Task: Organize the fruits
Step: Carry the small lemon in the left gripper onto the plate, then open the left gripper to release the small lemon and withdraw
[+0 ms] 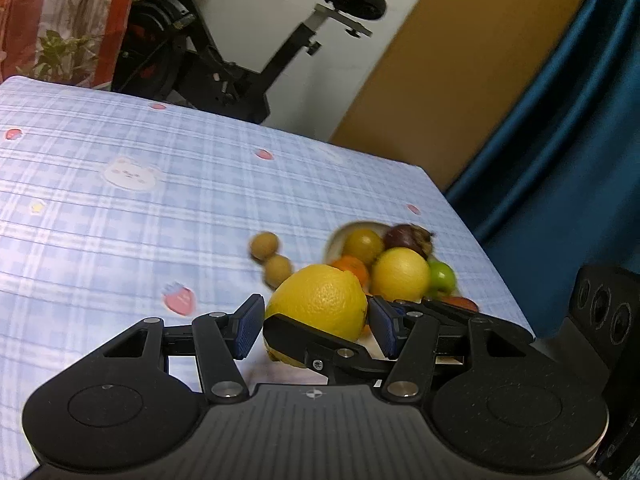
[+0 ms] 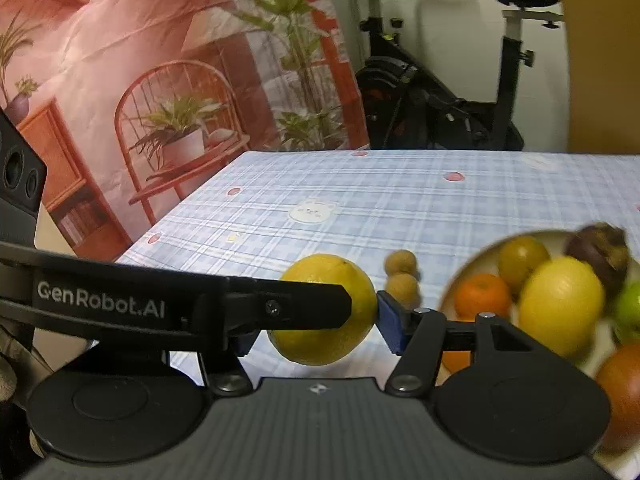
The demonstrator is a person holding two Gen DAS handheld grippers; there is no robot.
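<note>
A large yellow citrus [image 1: 320,300] [image 2: 320,280] hangs a little above the blue checked tablecloth [image 1: 120,240]. My left gripper [image 1: 316,316] is shut on it, blue pads at its two sides. My right gripper [image 2: 316,332] is shut on the same fruit; its right pad presses the peel and its left pad is hidden. The right gripper's black finger [image 1: 296,332] crosses the fruit's lower front. The left gripper's finger [image 2: 316,304] lies across the fruit in the right wrist view. A white plate [image 1: 335,237] [image 2: 464,276] to the right holds several fruits.
Two small brown round fruits [image 1: 276,270] [image 2: 404,288] lie on the cloth just left of the plate. The table's right edge [image 1: 480,248] runs close past the plate, with a blue curtain [image 1: 560,140] beyond. An exercise bike [image 2: 440,112] stands behind the far edge.
</note>
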